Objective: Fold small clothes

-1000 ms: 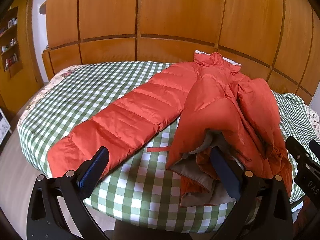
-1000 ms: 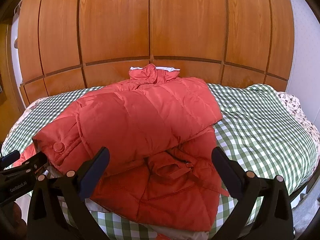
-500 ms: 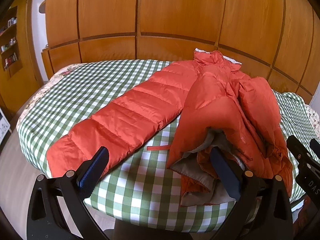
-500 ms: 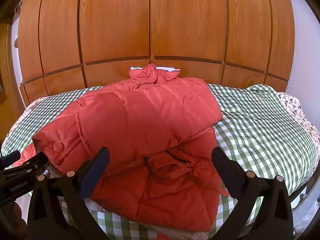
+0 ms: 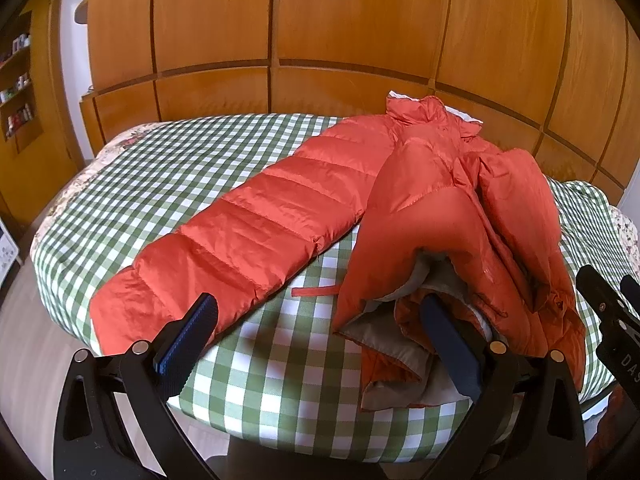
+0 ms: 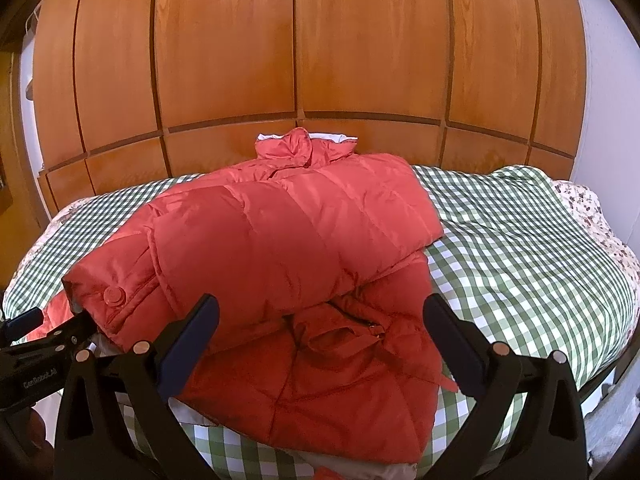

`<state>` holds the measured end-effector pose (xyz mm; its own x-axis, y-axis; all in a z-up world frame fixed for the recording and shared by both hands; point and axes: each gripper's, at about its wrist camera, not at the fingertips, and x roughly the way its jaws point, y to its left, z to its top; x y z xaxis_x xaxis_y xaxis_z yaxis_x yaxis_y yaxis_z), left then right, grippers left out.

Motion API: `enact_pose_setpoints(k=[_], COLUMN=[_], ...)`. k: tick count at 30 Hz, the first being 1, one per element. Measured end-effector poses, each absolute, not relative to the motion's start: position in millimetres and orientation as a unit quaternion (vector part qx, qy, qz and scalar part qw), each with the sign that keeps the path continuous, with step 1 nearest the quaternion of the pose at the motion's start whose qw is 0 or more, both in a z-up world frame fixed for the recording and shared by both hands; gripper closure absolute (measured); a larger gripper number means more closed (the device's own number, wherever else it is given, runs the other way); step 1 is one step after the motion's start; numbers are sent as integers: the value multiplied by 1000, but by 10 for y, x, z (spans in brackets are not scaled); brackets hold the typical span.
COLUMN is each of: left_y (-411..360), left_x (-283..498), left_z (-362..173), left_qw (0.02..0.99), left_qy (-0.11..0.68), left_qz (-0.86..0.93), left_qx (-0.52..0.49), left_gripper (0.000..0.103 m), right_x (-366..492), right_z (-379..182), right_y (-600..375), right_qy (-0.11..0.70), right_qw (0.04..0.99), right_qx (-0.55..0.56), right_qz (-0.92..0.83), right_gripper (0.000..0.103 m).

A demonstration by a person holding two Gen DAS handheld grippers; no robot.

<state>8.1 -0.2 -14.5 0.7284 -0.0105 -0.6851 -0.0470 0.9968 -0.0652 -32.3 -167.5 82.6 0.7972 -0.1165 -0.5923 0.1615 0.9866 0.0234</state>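
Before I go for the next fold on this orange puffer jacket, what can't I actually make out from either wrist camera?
- Left wrist view: the puffer jacket hem and grey lining sit behind the left gripper finger.
- Right wrist view: the outstretched sleeve is hidden behind the folded body; the near hem is cut off by the bottom edge.
- Shelf items: too small to identify.
- Right gripper: both views show it only in part.

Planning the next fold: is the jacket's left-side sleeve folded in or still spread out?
Spread. The sleeve lies straight across the checked cloth, away from the bunched jacket body.
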Motion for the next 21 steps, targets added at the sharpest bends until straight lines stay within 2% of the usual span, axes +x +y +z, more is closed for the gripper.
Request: enact_pose_setpoints(k=[13, 18, 21], left_y=[1, 0, 4], left_x=[84, 88, 88], left_z=[-148, -150, -151], left_qw=[928, 928, 928], left_qy=[371, 371, 371], left_qz=[9, 10, 12], left_qx=[-39, -38, -38], left_gripper=[3, 3, 3], right_x=[-320, -232, -155], right_z=[821, 747, 707], right_y=[-1676, -1754, -1731], right_qy=[303, 305, 327], right_qw=[949, 948, 941], right_qx=[41, 94, 82], right_qz=[-73, 3, 24], right_gripper=[2, 2, 2])
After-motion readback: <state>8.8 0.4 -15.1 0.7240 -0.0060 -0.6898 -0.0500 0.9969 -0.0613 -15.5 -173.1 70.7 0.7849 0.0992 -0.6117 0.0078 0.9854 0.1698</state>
